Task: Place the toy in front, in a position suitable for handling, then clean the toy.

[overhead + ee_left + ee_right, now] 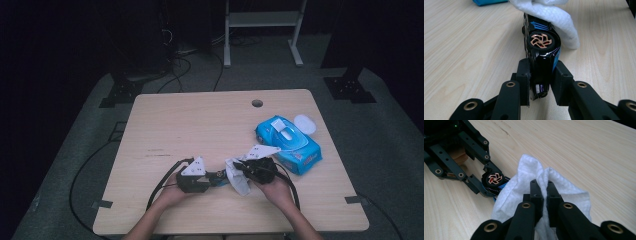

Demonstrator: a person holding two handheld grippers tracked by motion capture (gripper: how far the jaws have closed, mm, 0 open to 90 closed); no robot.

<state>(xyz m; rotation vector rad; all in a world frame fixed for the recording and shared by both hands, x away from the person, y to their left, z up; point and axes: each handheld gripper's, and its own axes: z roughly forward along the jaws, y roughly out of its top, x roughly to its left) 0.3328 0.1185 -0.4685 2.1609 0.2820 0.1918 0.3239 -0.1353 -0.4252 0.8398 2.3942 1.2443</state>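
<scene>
A small black toy car (pixel 543 52) with blue markings and a copper-spoked wheel lies on its side between my left gripper's (pixel 541 73) jaws, which are shut on its rear end. A white wet wipe (pixel 554 15) drapes over the car's far end. My right gripper (pixel 544 187) is shut on a fold of this wipe (pixel 524 182), pressing it against the car (pixel 494 179). In the high view both grippers meet near the table's front edge, left (pixel 211 177) and right (pixel 240 169), with the wipe (pixel 239 181) bunched between them.
A blue pack of wet wipes (pixel 289 144) lies just right of the right hand, its flap open, with a white round lid (pixel 305 124) beside it. A cable hole (pixel 257 103) sits near the wooden table's (pixel 190 125) far edge.
</scene>
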